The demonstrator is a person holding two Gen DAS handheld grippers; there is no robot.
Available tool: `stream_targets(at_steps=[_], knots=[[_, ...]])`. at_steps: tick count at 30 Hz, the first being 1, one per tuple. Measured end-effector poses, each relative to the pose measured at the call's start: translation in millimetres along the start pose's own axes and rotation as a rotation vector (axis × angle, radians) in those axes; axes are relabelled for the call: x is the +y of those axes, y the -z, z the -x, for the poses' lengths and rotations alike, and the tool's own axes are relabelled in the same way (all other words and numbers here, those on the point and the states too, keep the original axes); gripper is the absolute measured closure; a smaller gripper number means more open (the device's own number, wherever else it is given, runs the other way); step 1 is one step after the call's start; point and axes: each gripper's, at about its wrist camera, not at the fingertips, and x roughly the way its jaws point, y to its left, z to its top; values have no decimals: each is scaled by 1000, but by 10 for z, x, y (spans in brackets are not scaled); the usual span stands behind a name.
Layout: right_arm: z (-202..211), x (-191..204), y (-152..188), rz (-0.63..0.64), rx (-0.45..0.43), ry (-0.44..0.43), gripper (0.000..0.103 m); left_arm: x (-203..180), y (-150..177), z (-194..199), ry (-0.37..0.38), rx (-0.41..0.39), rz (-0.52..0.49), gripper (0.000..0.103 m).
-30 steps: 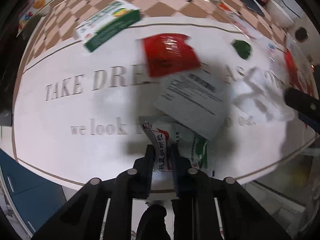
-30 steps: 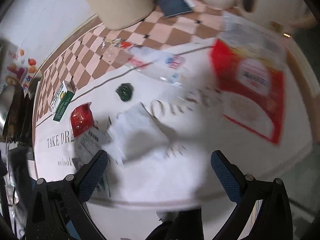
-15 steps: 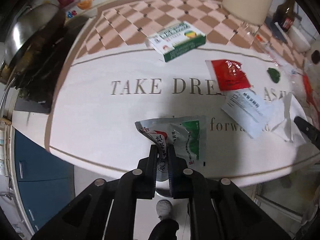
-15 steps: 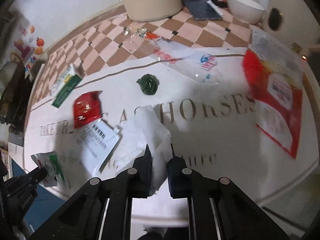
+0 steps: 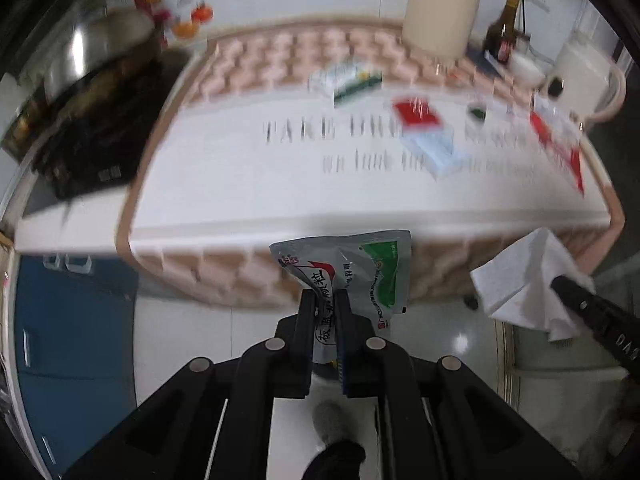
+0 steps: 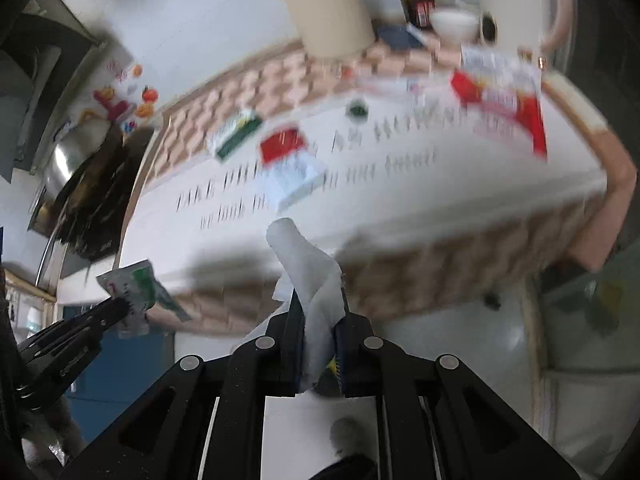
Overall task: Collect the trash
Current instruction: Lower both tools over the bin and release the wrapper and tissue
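The left gripper [image 5: 323, 300] is pinching a shiny foil sachet [image 5: 352, 268] between its closed fingers, low in the middle of the left wrist view. The sachet is crinkly and flat, with green, red and white print. The right gripper [image 6: 318, 312] is squeezing a soft white tissue [image 6: 310, 268], which is standing up in a floppy twist in the middle of the right wrist view. Both pieces are hanging in the air in front of the table edge, not lying on the table [image 5: 240, 184].

This looks like the carrying step: two bits of trash are picked up and need a bin. No bin is showing, so the next move is probably finding it and letting go over it.

More trash is waiting in the upper half of the left wrist view: a red wrapper [image 5: 416, 112], a pale paper packet [image 5: 434, 148], a green and white box [image 5: 352, 82] and a big red bag [image 5: 560, 144]. The picture is blurry there.
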Motion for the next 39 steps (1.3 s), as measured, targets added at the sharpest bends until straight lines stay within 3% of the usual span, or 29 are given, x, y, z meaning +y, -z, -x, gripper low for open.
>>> stream_targets(at_steps=[4, 7, 8, 15, 20, 23, 27, 28, 29, 30, 31, 35, 39], knots=[[-440, -77, 540, -23, 117, 9, 90, 126, 414, -683, 0, 133, 48, 96], [-1003, -204, 963, -37, 217, 21, 90, 223, 661, -1325, 14, 225, 98, 96], [-1238, -257, 1104, -37, 249, 25, 90, 259, 736, -1616, 13, 221, 113, 96], [-3294, -771, 2041, -39, 418, 17, 90, 486, 1272, -3868, 89, 429, 276, 96], [-4498, -1073, 2543, -24, 496, 36, 90, 509, 1567, -4879, 108, 498, 285, 96], [-4956, -1163, 2706, 10, 517, 51, 90, 490, 1686, -5107, 115, 512, 268, 89], [-5206, -1138, 2786, 39, 532, 56, 89, 518, 1695, -5172, 117, 512, 257, 86], [-5245, -1122, 2781, 46, 539, 55, 82, 527, 1694, -5153, 121, 501, 251, 75], [-5272, -1102, 2772, 53, 547, 59, 66, 547, 1673, -5120, 107, 492, 246, 42], [-5275, -1089, 2770, 58, 548, 64, 57, 567, 1668, -5076, 88, 483, 241, 21], [-5264, -1071, 2761, 63, 546, 67, 41, 589, 1652, -5023, 72, 470, 240, 0], [-5193, -1025, 2724, 84, 538, 106, 0, 729, 1637, -4753, -1, 412, 206, 0], [-4938, -948, 2642, 93, 509, 164, 0, 816, 1661, -4317, -85, 330, 152, 0]])
